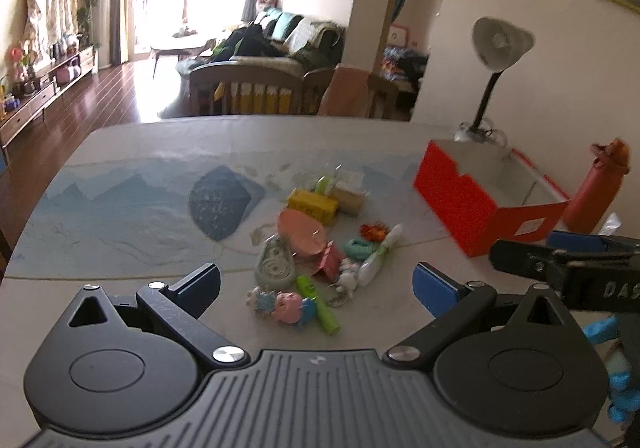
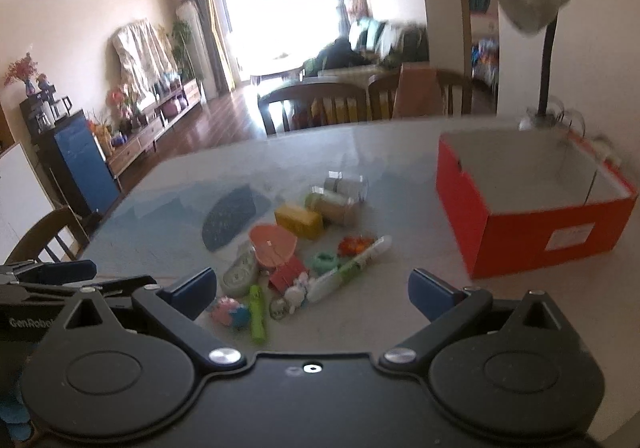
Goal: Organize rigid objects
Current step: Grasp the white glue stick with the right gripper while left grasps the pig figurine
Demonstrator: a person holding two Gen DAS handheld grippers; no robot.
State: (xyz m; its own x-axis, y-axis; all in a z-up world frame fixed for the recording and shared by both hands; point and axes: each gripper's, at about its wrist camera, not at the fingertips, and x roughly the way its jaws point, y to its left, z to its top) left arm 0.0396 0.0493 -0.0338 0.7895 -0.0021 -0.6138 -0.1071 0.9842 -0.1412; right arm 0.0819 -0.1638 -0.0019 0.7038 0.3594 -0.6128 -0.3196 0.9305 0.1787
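Both grippers [image 1: 316, 280] [image 2: 310, 290] tilted downward (jaws wide)

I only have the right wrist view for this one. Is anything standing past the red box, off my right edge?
Observer: Yes. A red bottle stands upright at the far right corner of the red box. I cannot tell whether they touch.
Operator: My left finger hides part of the pink and blue toy. What is it?
Observer: A row of joined cartoon figures lying flat at the near end of the pile.
Operator: Can you see what holds my tool?
Observer: Blue-gloved fingers show under the right tool, which is open and empty.
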